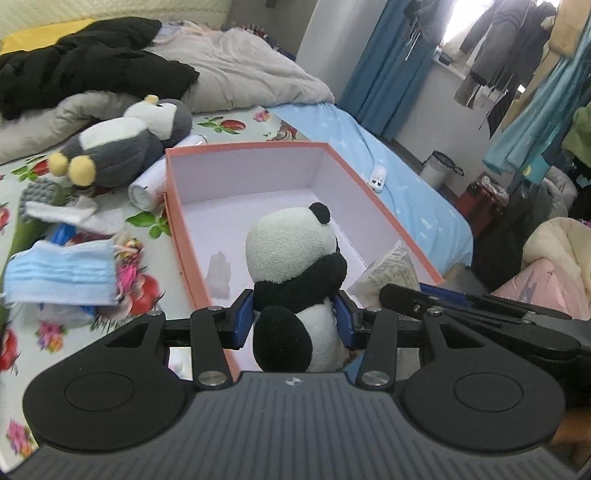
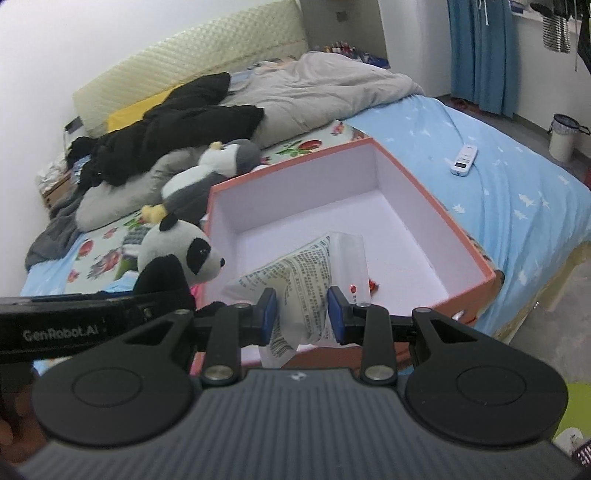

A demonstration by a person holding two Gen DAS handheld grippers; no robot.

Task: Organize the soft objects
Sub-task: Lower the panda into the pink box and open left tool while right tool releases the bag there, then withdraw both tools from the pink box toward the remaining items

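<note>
Soft daylight, window glare blown out, fisheye edges bent, slightly blurry

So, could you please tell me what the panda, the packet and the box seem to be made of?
Panda: plush fabric with a short fuzzy nap, matte, dented where the left hand-held gripper squeezes it.
Packet: thin crinkly plastic film, probably, partly see-through, printed with text, creased in the right hand-held gripper.
Box: stiff cardboard by its look, with straight thin walls, matte pale lining and salmon outside.
</note>
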